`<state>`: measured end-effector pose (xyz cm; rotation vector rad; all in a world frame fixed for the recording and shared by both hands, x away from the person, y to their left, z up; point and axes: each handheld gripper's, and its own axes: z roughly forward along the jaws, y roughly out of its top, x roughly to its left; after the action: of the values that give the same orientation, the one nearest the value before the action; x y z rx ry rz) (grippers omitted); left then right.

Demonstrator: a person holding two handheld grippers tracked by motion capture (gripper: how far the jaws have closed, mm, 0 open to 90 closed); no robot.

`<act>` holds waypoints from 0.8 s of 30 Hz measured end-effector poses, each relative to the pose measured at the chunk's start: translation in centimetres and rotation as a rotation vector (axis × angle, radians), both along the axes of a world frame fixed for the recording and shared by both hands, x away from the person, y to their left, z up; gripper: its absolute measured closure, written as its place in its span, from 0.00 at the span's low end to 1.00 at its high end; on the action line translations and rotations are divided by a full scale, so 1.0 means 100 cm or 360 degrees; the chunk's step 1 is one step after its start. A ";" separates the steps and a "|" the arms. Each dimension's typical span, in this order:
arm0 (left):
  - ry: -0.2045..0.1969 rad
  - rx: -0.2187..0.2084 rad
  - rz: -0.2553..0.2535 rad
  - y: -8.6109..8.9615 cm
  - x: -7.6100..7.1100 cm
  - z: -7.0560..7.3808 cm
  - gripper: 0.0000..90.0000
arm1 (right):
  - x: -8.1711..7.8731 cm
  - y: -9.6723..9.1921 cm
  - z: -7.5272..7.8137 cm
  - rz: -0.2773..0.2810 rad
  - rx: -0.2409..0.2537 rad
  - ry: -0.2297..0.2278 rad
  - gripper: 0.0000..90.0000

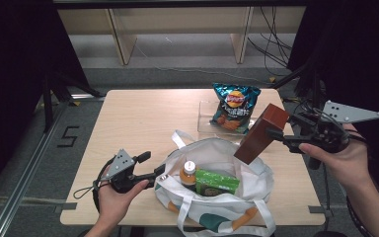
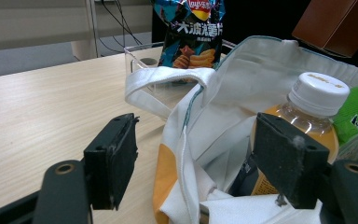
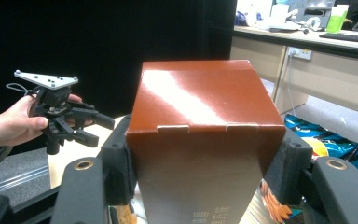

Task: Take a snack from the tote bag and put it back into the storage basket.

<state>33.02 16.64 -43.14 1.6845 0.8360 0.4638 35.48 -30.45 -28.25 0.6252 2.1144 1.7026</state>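
Observation:
My right gripper (image 1: 276, 131) is shut on a tall brown box (image 1: 260, 133), which hangs tilted above the right rim of a white tote bag (image 1: 222, 158). In the right gripper view the box (image 3: 205, 140) sits between both pads of the gripper (image 3: 205, 147). Inside the bag stand an orange drink bottle (image 1: 189, 173) with a white cap and a green packet (image 1: 216, 181). My left gripper (image 1: 154, 164) is open at the bag's left rim. In the left gripper view its jaws (image 2: 196, 144) straddle the bag's cloth edge (image 2: 186, 140), with the bottle (image 2: 307, 112) just beyond the right pad.
A blue chips bag (image 1: 234, 107) leans in a clear tray (image 1: 205, 123) at the back of the wooden table (image 1: 138, 118). The bag's loose handle (image 1: 180, 139) lies toward the tray. Shelving and cables stand beyond the table's far edge.

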 end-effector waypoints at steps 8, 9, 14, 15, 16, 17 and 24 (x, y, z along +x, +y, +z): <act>-0.0006 -0.0001 0.0005 0.001 0.000 0.001 0.33 | -0.003 -0.010 0.011 -0.0045 0.0034 -0.0028 0.44; -0.0006 -0.0002 0.0005 0.001 0.000 0.001 0.33 | -0.003 -0.011 0.012 -0.0054 0.0049 -0.0033 0.44; 0.0002 -0.0008 0.0005 0.000 0.000 0.000 0.33 | 0.001 -0.019 0.015 -0.0129 0.0040 -0.0064 0.44; -0.0007 -0.0017 -0.0006 0.000 0.001 0.000 0.33 | 0.002 -0.020 0.015 -0.0119 0.0038 -0.0058 0.44; -0.0002 -0.0004 0.0006 0.001 0.000 0.001 0.33 | 0.003 -0.020 0.015 -0.0139 0.0049 -0.0056 0.44; -0.0001 -0.0003 0.0005 0.001 0.000 0.001 0.33 | 0.003 -0.021 0.015 -0.0156 0.0046 -0.0041 0.44; -0.0003 -0.0005 0.0013 0.002 0.000 0.001 0.33 | 0.011 -0.027 0.013 -0.0255 0.0041 -0.0041 0.44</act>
<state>32.99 16.86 -43.08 1.6780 0.8426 0.4693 36.59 -33.14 -26.97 0.7548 1.9708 1.6439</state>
